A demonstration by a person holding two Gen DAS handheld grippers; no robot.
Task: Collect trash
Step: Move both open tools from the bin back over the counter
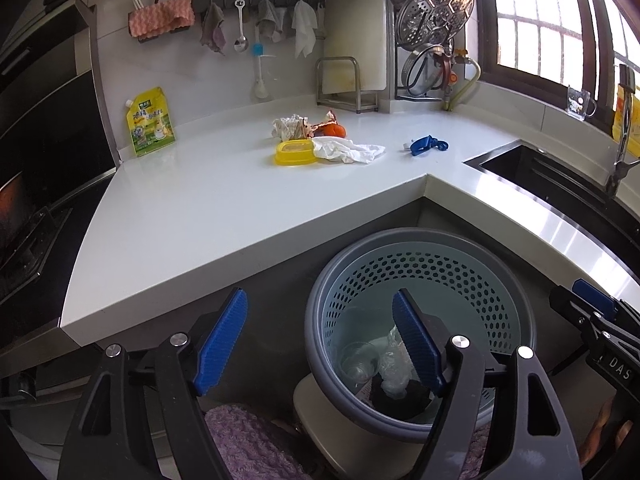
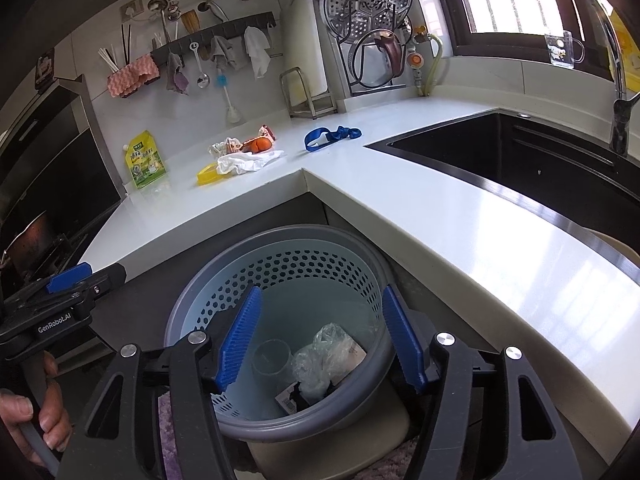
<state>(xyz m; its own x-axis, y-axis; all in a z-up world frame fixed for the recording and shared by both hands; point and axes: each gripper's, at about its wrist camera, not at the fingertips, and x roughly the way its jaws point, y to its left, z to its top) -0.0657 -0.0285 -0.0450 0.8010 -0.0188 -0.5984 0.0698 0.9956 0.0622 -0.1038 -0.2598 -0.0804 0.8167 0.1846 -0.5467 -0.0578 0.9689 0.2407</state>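
A grey-rimmed, pale blue perforated bin stands on the floor in the counter's inner corner. Inside lie a clear plastic cup, crumpled clear plastic and dark scraps. My left gripper hangs open over the bin's left rim, nothing between its blue pads. My right gripper is open above the bin's inside, also empty. On the white counter lie a yellow lid, a white crumpled tissue, an orange wrapper heap and a blue strap.
A green-yellow refill pouch leans on the back wall. The dark sink is at the right, a stove at the left. A person's hand holds the left gripper's handle. A purple mat lies on the floor.
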